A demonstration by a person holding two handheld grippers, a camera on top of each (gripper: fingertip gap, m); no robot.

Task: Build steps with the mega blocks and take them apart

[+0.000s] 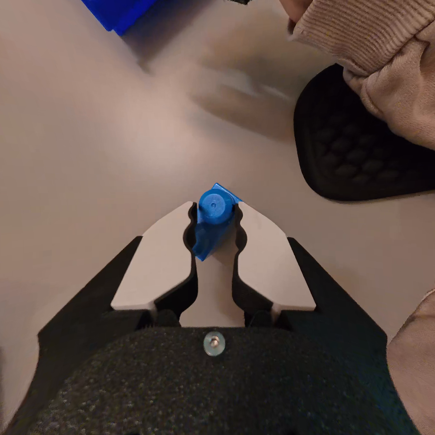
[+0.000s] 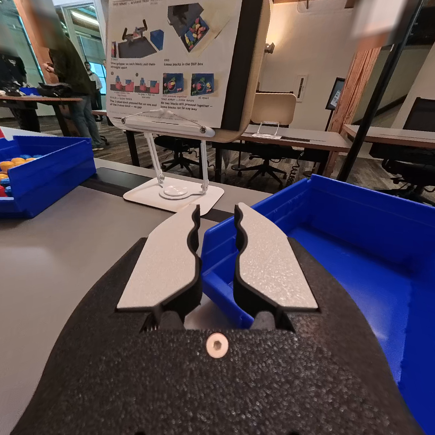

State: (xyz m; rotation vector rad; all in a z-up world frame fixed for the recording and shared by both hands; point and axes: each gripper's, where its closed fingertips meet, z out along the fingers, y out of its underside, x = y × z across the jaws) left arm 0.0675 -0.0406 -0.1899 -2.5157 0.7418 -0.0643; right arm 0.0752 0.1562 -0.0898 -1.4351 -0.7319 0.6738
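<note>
Left gripper [image 1: 215,207] clamped on a blue mega block [image 1: 213,221], single stud facing the camera, block tilted between the two fingers, its lower corner poking out below the left pad. Block is held over the grey bench [image 1: 82,153]; cannot tell if it touches the surface. At 11 o'clock in the left wrist view, the corner of a blue bin [image 1: 117,14], blurred. At 2 to 3 o'clock, a black padded cushion [image 1: 353,146] with a bumpy surface, and over it a beige ribbed sleeve [image 1: 367,37] of a person. More beige fabric at the 4 o'clock edge. A smeared pale patch on the bench around 1 o'clock, too blurred to tell what it is.

Right gripper [image 2: 217,208] holds nothing, fingers apart with a clear gap. It hangs over the near left corner of an empty blue bin [image 2: 353,247] that fills the 3 o'clock side of the right wrist view; the right finger overlaps the bin's rim. At 9 o'clock, well apart, a second blue bin [image 2: 51,169] with loose orange, blue and red blocks [image 2: 14,164] inside. At 12 o'clock, a white stand [image 2: 174,190] on the bench carries an instruction sheet [image 2: 169,58] with pictures and print. Behind it: other tables, black office chairs, a standing person at 10 o'clock, partly blurred.
</note>
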